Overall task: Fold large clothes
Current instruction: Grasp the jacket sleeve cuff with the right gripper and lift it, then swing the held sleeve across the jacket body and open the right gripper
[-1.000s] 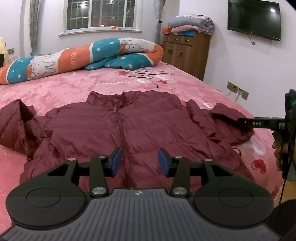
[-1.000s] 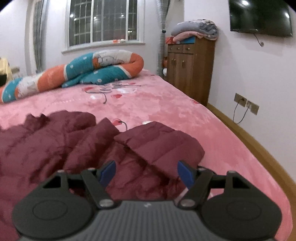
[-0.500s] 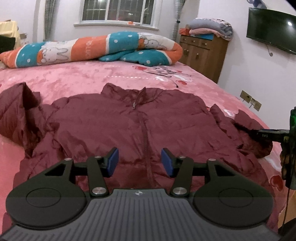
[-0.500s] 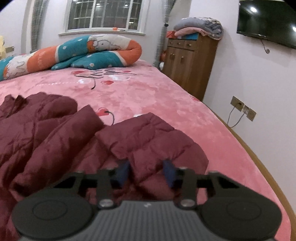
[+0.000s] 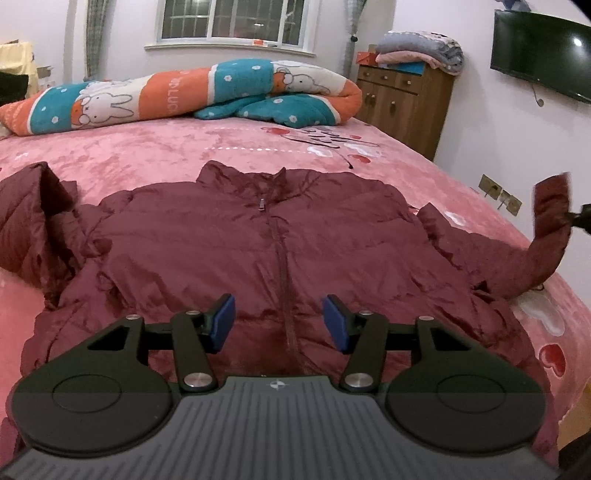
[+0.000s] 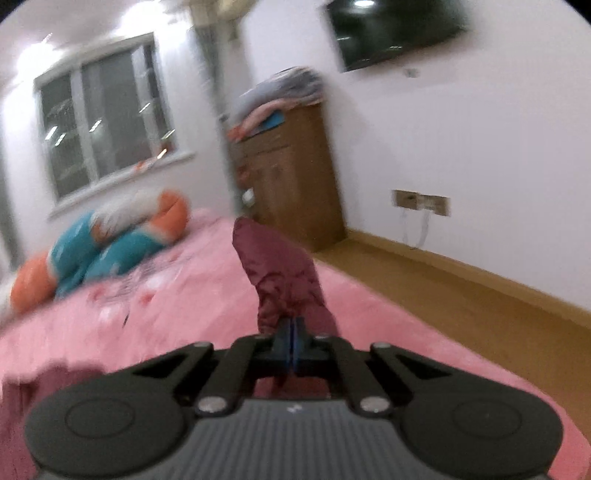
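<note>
My right hand-held gripper (image 6: 293,341) pinches the jacket (image 5: 280,236) sleeve (image 6: 284,273), lifted. Left hand-held gripper (image 5: 279,319) opening, empty. Next, probably fold the sleeve across.

1. Even indoor lamplight, its glare reflected in the dark window (image 5: 225,18) and television (image 5: 543,62) ahead.
2. Left view sharp; right view motion-blurred.
3. Fisheye bends edges, corners dark.
</note>
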The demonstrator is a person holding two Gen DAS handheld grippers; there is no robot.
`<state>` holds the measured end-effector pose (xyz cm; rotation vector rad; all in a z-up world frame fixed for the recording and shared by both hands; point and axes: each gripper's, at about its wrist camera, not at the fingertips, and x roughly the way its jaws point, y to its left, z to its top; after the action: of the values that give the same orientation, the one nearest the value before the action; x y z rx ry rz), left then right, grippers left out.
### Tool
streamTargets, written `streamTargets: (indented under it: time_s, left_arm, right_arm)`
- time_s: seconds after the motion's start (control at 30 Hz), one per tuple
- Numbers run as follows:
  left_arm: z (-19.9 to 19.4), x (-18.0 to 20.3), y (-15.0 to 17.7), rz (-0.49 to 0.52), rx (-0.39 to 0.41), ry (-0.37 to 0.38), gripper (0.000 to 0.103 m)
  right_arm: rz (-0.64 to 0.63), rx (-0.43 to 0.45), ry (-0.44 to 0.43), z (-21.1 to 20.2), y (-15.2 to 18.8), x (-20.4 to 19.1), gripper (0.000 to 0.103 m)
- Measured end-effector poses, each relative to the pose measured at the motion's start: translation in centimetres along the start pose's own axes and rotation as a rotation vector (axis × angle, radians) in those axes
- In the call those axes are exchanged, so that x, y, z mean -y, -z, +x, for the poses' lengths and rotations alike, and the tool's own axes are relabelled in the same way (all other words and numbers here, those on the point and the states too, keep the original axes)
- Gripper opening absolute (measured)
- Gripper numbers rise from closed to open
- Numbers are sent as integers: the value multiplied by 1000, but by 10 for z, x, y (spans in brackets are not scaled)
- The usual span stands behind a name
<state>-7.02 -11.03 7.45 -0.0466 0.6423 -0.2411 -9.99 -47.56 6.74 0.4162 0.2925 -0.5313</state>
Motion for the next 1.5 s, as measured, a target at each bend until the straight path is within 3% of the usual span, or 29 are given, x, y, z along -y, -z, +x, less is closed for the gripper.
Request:
streamTargets:
  time_s: [0.13, 0.27, 0.5, 0.63, 0.87, 1.1, 1.33, 1.5]
  left_arm:
    - [-1, 9, 1, 18, 0, 10, 69]
    - [0, 17, 2, 37, -2, 26, 70]
    - [6, 16, 1, 25, 2, 38, 71]
    - [6, 7, -9, -20, 33, 37, 71]
    - [4, -28, -30, -136, 109, 18, 71]
    - [0, -98, -53, -327, 217, -68, 70]
    - [-7, -178, -61, -505, 292, -199, 69]
    - [-12, -215, -60, -560, 323, -276, 69]
  right_arm:
    - [99, 43, 82, -10, -15, 45, 0]
    - [133, 30, 122, -12, -18, 72, 0]
    - [145, 24, 103, -10, -13, 68, 0]
    - [141, 66, 40, -17, -27, 55, 0]
    - [101, 136, -165, -27, -64, -27, 0]
    - [25, 105, -479, -29, -69, -163, 0]
    - [-68, -38, -732, -25, -18, -294, 0]
    - [-136, -172, -819, -23, 46, -355, 0]
